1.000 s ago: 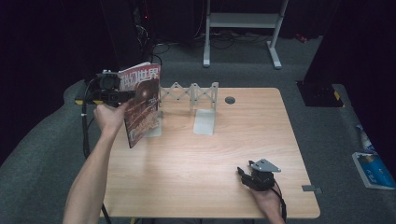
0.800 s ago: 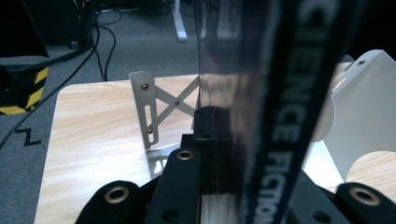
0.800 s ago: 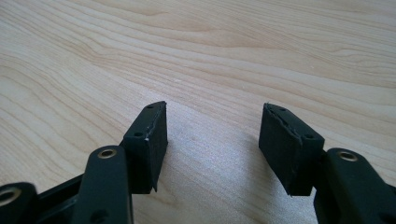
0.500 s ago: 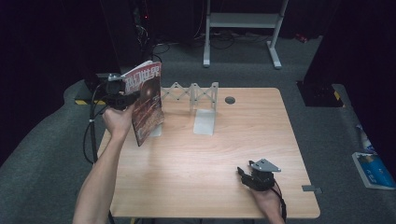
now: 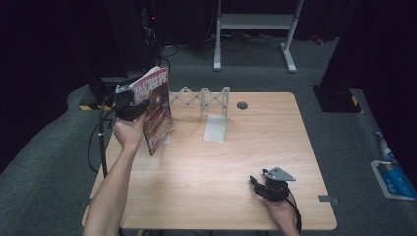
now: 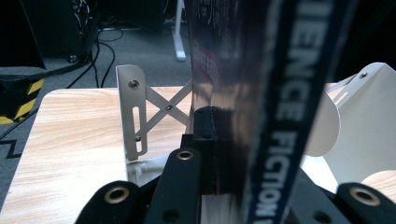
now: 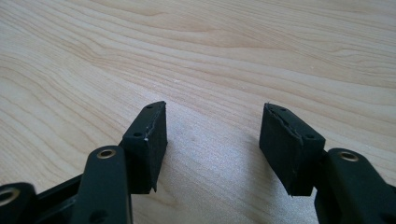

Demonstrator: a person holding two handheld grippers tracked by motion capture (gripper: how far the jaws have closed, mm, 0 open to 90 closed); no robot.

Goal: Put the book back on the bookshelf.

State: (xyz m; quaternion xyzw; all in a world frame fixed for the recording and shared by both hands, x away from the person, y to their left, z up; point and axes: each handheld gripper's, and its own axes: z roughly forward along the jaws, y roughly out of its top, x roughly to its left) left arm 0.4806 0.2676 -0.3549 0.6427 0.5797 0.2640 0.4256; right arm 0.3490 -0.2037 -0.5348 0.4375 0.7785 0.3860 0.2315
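From the high view, my left claw [image 5: 132, 105] is clamped on the magazine [image 5: 156, 109], holding it upright on edge at the table's [image 5: 246, 157] far-left side, just in front of the white expanding book rack [image 5: 204, 101]. Since a second ago the magazine has come down and nearer the rack's left end, so I judge I'm lining it up to slot in. My right claw [image 5: 260, 184] rests near the front edge, unmoved.

In the left claw view, the magazine's spine [image 6: 285, 112] fills the centre, pinched between the jaws, the rack's end plate [image 6: 133, 112] behind it.

In the right claw view, my jaws stand apart over bare wood [image 7: 210, 56], gripping nothing.
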